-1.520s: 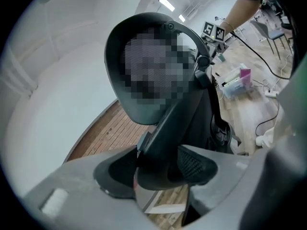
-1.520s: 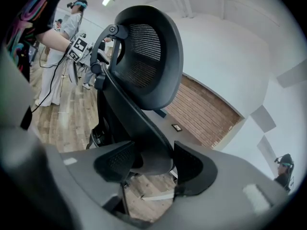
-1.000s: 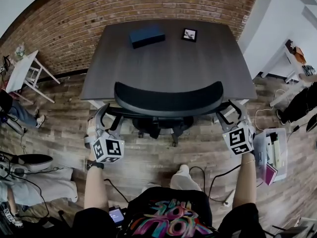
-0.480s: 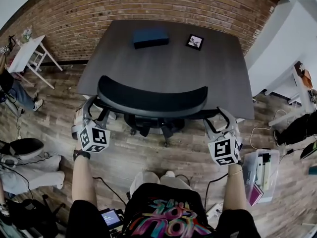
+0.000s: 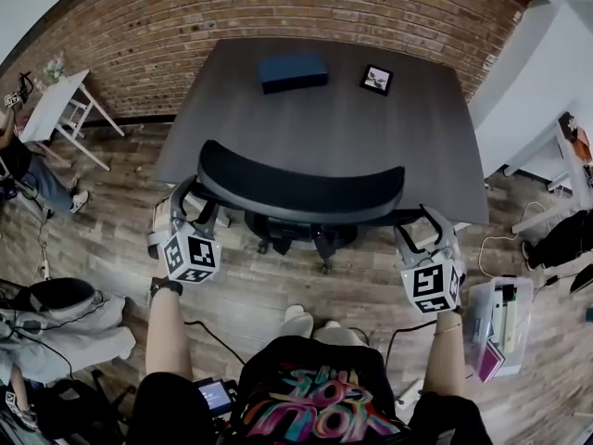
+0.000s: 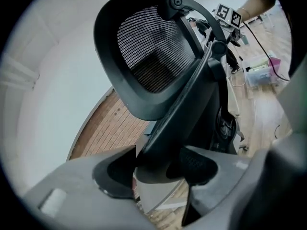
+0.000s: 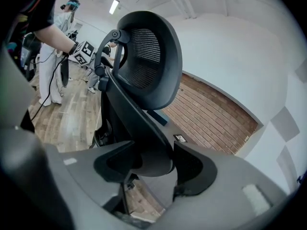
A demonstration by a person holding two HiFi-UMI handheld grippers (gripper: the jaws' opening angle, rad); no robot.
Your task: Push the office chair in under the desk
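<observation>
Though half hidden, the black mesh-backed office chair (image 5: 301,193) seems upright.

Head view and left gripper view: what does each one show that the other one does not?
Only the head view: a dark blue box and a small black-framed picture on the dark grey desk. Only the left gripper view: the mesh in the backrest of the black office chair, and the jaws of the left gripper closed on an armrest. Both: the chair itself and the right gripper.

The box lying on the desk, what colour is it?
The box is dark blue, lying on the dark grey desk. The head view shows it best.
</observation>
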